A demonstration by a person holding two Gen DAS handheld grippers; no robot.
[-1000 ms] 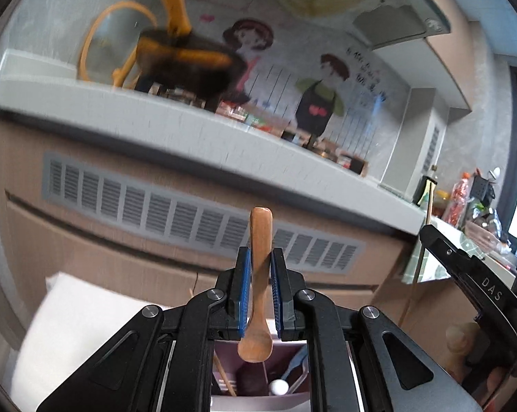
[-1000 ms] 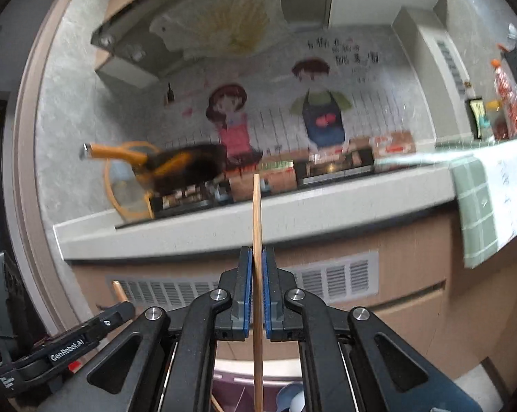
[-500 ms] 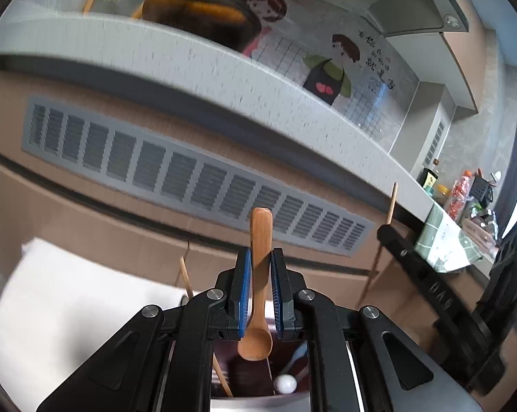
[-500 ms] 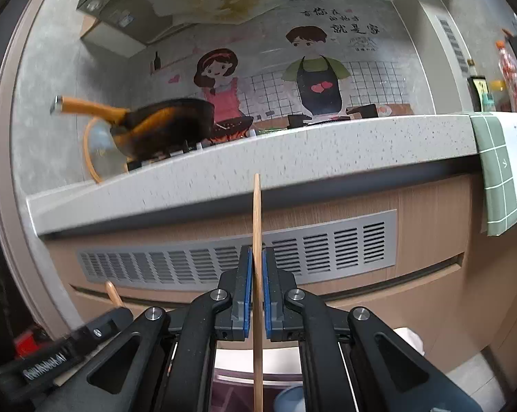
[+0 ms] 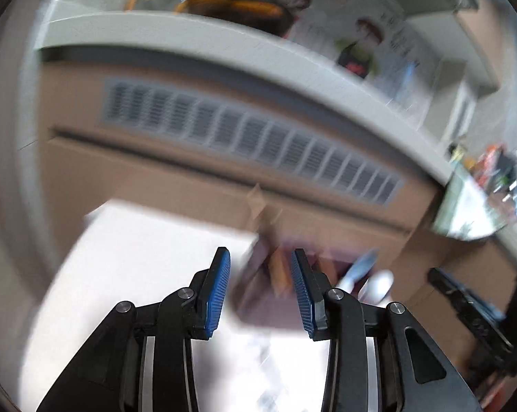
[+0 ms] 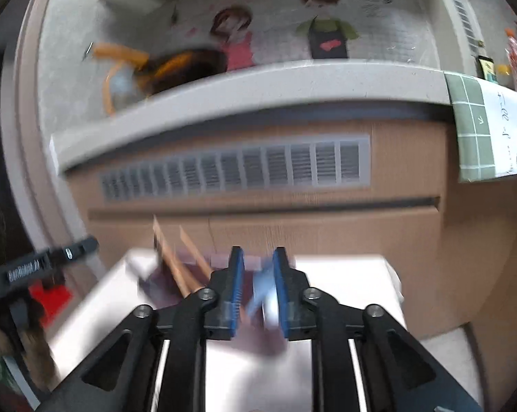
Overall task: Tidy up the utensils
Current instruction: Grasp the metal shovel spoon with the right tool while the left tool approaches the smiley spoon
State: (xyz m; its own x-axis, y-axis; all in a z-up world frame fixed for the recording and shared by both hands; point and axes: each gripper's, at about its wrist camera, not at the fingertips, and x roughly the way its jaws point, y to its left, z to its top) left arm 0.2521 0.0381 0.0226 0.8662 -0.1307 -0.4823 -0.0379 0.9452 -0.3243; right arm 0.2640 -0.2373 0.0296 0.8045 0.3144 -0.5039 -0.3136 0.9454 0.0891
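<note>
Blurred purple utensil holder (image 5: 275, 295) on white worktop (image 5: 128, 267), holding wooden sticks (image 6: 176, 257) and a pale blue spoon (image 5: 359, 267); left claw (image 5: 260, 288) and right claw (image 6: 257, 295) both opening, gripping nothing; vented cabinet (image 6: 238, 168) behind.

Left gripper (image 5: 260, 285) jaws opening, nothing between the pads. Past them, blurred: purple holder (image 5: 258, 304) on a white surface (image 5: 138, 261), orange-brown utensil (image 5: 279, 271) and a pale blue one (image 5: 358, 269) inside. Behind: brown cabinet with grey vent (image 5: 251, 140) under the counter (image 5: 224, 41), dark pan (image 5: 234, 5) on top. Right gripper (image 5: 464, 305) at right edge.
</note>
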